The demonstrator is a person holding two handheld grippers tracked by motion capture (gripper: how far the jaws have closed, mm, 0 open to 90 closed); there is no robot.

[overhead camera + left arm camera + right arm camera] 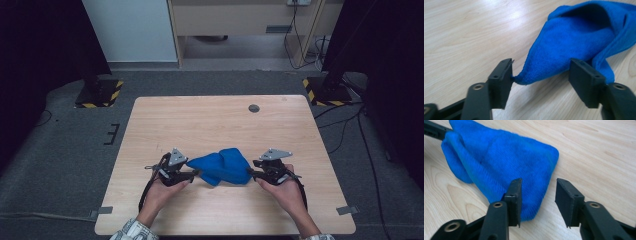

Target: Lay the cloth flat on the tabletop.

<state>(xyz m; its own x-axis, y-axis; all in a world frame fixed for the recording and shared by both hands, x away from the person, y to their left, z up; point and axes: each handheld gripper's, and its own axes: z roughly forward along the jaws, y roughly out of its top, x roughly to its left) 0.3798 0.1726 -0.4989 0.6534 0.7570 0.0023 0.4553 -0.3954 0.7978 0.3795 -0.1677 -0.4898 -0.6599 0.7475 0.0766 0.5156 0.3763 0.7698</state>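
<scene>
- Blue cloth [221, 166] lies bunched and loosely folded on the desk [215, 120], near the front edge, between the two hands.
- Left hand-held gripper [196, 173]: released. In the left gripper view a corner tip of the cloth [571, 47] touches one pad [503, 80], the other pad stands well off it; jaws apart, nothing clamped.
- Right hand-held gripper [251, 174]: also released. In the right gripper view the cloth [504, 167] edge lies behind one jaw, the gap between the pads shows bare desk [599, 150]; no pinch.
- Handling, my read: terry or microfibre type, soft, light, zero stiffness. It'll sag and drape from any hold point and won't slide much on the wood grain. Not fragile.
- Where to grab: corners or hem, one per gripper, pinching a single layer. The pointed corner at the left jaws is an obvious hold. On the right side the edge is rounded and folded over, so there's a risk of catching two layers.
- Count: one cloth, two hand-held grippers, one desk.
- One dark round spot [254, 108] in the desk's far part, well apart from the cloth.
</scene>
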